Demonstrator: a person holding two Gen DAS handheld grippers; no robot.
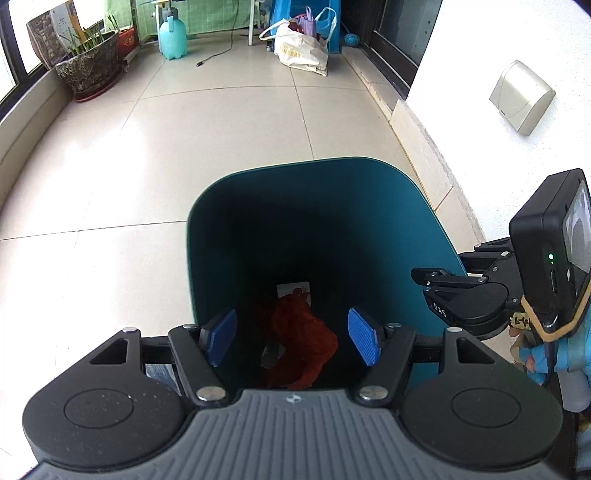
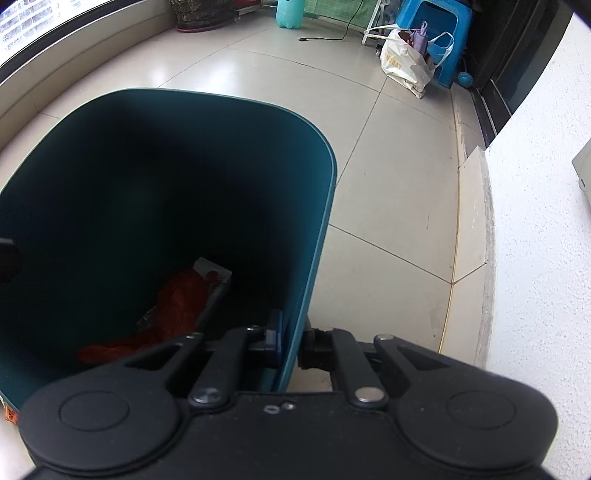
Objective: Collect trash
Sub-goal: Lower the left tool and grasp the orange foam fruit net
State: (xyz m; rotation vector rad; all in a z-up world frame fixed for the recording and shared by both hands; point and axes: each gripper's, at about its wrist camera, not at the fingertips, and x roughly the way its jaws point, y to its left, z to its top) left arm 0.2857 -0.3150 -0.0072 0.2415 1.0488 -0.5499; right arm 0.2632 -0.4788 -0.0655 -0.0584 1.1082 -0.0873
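Observation:
A dark teal trash bin stands on the tiled floor, and its wall also fills the left of the right wrist view. At its bottom lie a crumpled orange-red wrapper and a white carton. My left gripper hovers over the bin's mouth, open, with nothing between its blue pads. My right gripper is shut on the bin's near right wall, one finger inside and one outside. It also shows at the right edge of the left wrist view.
A white wall with a grey box runs along the right. At the far end stand a white shopping bag, a blue stool, a teal spray bottle and a potted plant. A window ledge runs along the left.

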